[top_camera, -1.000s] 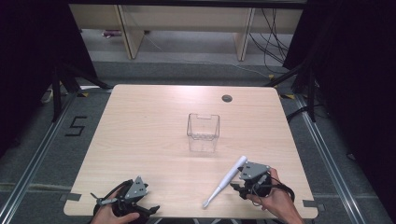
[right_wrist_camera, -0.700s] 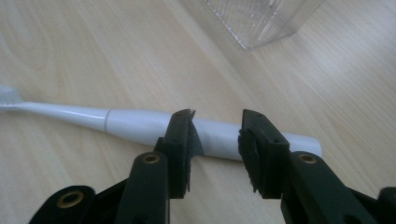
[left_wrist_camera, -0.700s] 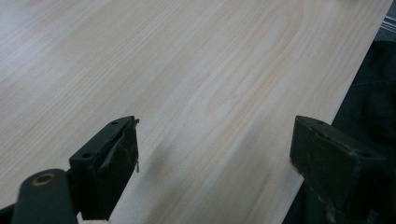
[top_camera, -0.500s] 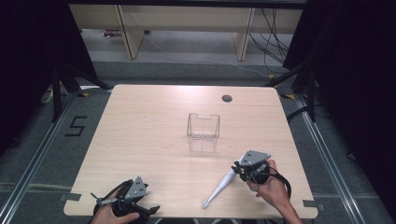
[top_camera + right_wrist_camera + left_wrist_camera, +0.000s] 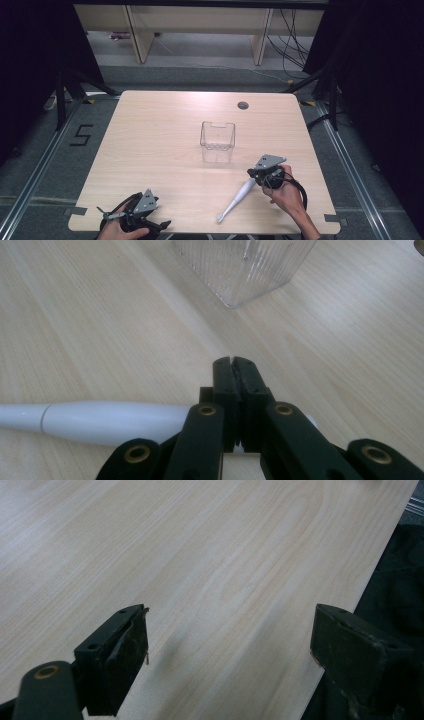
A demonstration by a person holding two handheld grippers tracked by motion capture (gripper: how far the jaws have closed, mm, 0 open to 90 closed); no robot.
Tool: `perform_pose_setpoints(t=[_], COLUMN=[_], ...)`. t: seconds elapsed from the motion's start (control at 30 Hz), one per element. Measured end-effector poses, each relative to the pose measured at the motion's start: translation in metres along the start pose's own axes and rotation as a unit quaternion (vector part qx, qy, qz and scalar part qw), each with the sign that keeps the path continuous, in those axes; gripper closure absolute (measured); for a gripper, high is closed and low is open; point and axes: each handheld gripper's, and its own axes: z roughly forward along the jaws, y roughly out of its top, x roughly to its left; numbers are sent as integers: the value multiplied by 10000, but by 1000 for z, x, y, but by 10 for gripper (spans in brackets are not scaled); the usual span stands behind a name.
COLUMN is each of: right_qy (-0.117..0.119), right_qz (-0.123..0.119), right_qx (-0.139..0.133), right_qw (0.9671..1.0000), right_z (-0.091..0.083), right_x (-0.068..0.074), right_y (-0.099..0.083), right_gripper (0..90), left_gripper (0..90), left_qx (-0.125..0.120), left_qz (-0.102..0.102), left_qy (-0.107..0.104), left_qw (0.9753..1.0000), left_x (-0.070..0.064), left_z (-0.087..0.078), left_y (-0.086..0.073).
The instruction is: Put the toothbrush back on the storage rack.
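One white toothbrush (image 5: 239, 198) is lying slantwise on the table (image 5: 165, 150), its thick end passing under the right gripper (image 5: 233, 362), whose jaws are pressed together, seemingly gripping nothing. Left gripper (image 5: 227, 645) is resting wide open, empty. Since a second ago, the handle's raised end is coming down nearly flat.

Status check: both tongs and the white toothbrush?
Left tongs open, idle at near table edge. Right tongs shut on handle end of white plastic toothbrush. Clear ribbed plastic container ahead, path open.
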Motion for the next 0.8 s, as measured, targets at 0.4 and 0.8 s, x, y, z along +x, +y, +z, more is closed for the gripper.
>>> perform_pose_setpoints(t=[0.4, 0.8], right_qy=[-78, -226], right_qz=[-42, 196], right_qx=[38, 189], right_qw=[10000, 9994], right_z=[11, 16], right_x=[-10, -26], right_y=[7, 3], right_gripper=[891, 890], left_gripper=[148, 148], left_qx=[-8, 4], left_qz=[14, 99], left_qy=[1, -21], left_qw=[10000, 9999], left_x=[0, 0], left_z=[0, 0], left_y=[0, 0])
